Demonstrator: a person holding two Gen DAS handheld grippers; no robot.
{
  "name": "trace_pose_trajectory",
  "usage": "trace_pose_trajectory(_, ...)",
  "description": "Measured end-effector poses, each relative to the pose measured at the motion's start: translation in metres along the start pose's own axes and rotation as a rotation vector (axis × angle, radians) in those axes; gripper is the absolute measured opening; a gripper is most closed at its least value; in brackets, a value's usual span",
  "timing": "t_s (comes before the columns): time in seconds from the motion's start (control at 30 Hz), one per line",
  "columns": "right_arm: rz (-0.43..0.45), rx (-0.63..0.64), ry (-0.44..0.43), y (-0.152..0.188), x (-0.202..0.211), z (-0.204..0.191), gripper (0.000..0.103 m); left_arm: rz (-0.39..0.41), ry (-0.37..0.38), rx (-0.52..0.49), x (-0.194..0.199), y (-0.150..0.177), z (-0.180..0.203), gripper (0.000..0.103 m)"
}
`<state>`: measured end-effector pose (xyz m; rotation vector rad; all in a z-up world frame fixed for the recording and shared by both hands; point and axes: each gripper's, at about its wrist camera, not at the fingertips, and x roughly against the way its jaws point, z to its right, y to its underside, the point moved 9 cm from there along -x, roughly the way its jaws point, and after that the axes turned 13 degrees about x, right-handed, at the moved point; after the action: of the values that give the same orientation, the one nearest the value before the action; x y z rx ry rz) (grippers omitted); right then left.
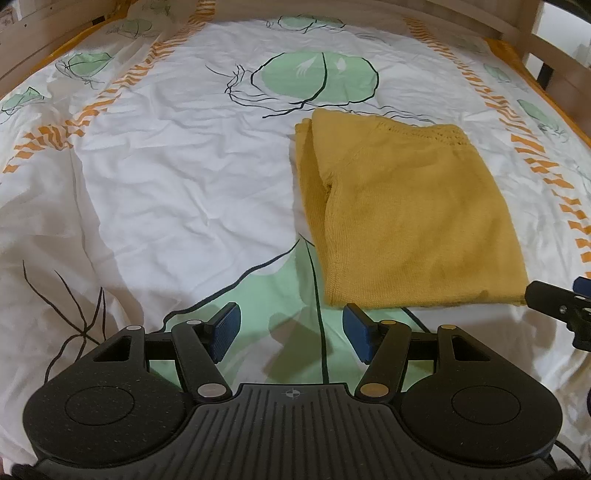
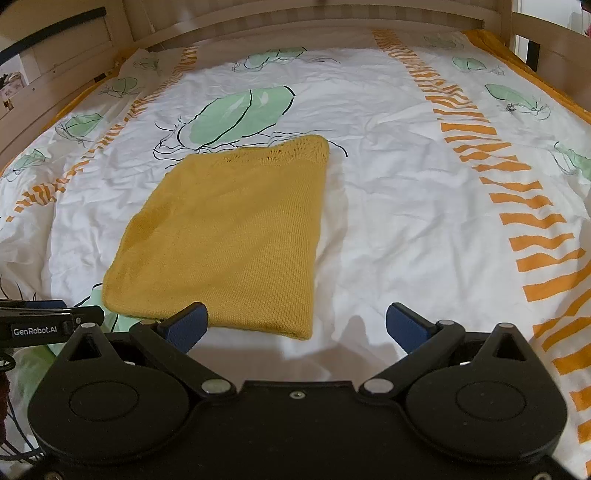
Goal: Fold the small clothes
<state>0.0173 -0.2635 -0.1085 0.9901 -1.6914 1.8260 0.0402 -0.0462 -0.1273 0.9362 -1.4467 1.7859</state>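
Left claw [image 1: 291, 334] hangs over the bed, tilted down toward the sheet [image 1: 177, 192], jaws apart, nothing between the blue pads [image 1: 225, 330]. It sits over a green leaf print, just short of the near-left corner of the sweater [image 1: 406, 218]. No contact with the knit.

Right claw [image 2: 295, 325] is also pitched down, jaws spread wider than the left's, released and empty. Its left pad [image 2: 186, 326] overlaps the sweater's [image 2: 232, 236] near edge in view; whether it touches the fabric cannot be told. Its right pad [image 2: 406, 326] is over bare white sheet.

Each claw shows in the other's camera: the right one's tip at the right edge of the left view, beside the sweater's near-right corner; the left one at the left edge of the right view, with "GenRobot.AI" on its side.

The sweater is mustard-yellow knit, folded into a rough rectangle, lying flat mid-bed. An openwork band runs along the far edge. In the left view a second layer sticks out along the left side, so the fold is not fully squared.

The sheet is white and wrinkled, with green leaf prints and orange striped bands. The wooden bed frame [image 2: 295, 18] runs along the far side, with rails at both ends. Nothing lies between the claws and the sweater.
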Motion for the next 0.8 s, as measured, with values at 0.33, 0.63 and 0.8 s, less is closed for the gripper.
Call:
trace_pose_trajectory(0.33, -0.002, -0.001, -0.001, 0.0001, -0.0004, -0.0003, 0.102, -0.002, 0.002, 0.001, 0.001, 0.0005, 0.0008, 0.059)
trace_pose_trajectory(0.63, -0.004, -0.003, -0.005, 0.0005, -0.0025, -0.0021, 0.102, -0.005, 0.005, -0.001, 0.0024, 0.0012, 0.0025, 0.059)
trace_pose_trajectory(0.8, -0.006, -0.003, -0.007, 0.0007, -0.0033, -0.0036, 0.102, -0.006, 0.006, -0.002, 0.0024, 0.001, 0.0024, 0.059)
